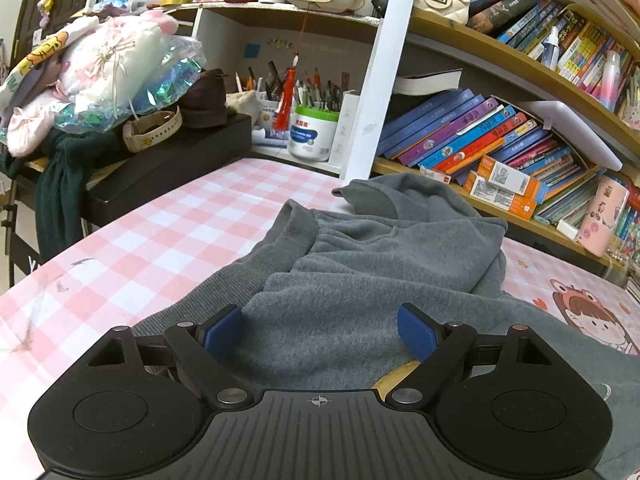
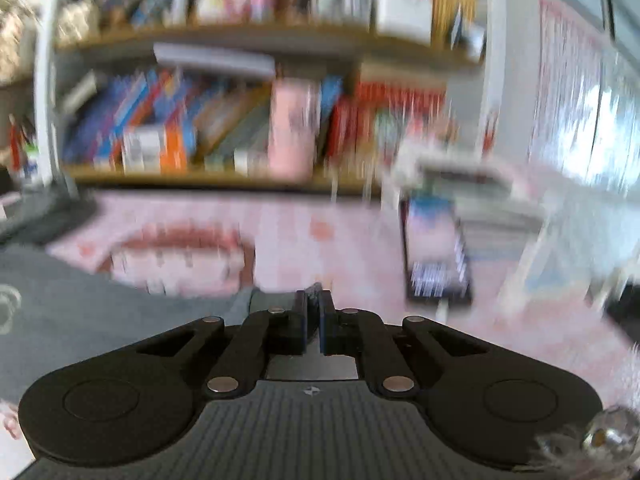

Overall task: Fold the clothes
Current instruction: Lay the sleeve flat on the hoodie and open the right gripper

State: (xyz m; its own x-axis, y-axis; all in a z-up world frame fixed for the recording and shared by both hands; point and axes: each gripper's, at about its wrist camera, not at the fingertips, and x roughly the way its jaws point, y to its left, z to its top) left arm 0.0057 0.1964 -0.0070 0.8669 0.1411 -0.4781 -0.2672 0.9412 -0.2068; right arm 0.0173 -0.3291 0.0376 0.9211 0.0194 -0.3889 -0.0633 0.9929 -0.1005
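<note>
Lying rumpled across pink checked tablecloth (image 1: 168, 232), grey sweatshirt (image 1: 360, 272) not yet folded; ribbed hem bunched near middle. Left gripper (image 1: 320, 332) spread wide over fabric, pads clear of cloth, nothing held. Right gripper (image 2: 315, 312) clenched on thin grey edge of sweatshirt at garment's right side; view heavily blurred, so depth of bite uncertain. Risks: shallow pinch slipping out under pull; one-sided drag skewing whole garment while left holds nothing; swing carrying cloth into phone (image 2: 436, 248) beside it.
</note>
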